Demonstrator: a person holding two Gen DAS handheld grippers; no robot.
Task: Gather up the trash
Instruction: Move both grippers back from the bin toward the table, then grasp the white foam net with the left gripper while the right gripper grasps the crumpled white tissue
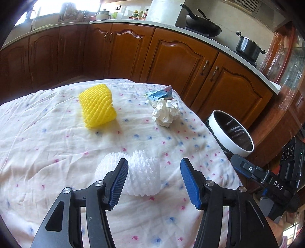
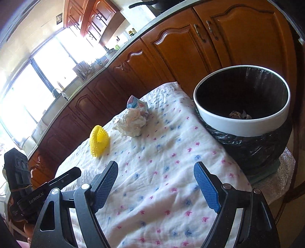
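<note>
Behind the worktop's white cloth [image 1: 57,145] dotted pink and blue run brown wooden cabinets [image 1: 171,57] under a pale counter [image 1: 133,21] that carries a black wok [image 1: 203,23], a dark lidded pot [image 1: 247,47] and small jars [image 1: 140,14]

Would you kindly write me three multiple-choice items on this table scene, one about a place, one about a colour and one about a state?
1. Where does the trash bin stand?
A. on the kitchen counter
B. beside the table's edge
C. in the middle of the tablecloth

2. What colour is the foam net lying far back on the tablecloth?
A. yellow
B. green
C. red

3. How is the left gripper?
A. shut on the crumpled paper
B. shut, holding nothing
C. open, holding nothing

Answers:
1 B: its white rim sits just past the cloth's edge.
2 A: it shows bright yellow in both views.
3 C: its pads stand apart, pressing on nothing, with the white foam net beyond them.
</note>
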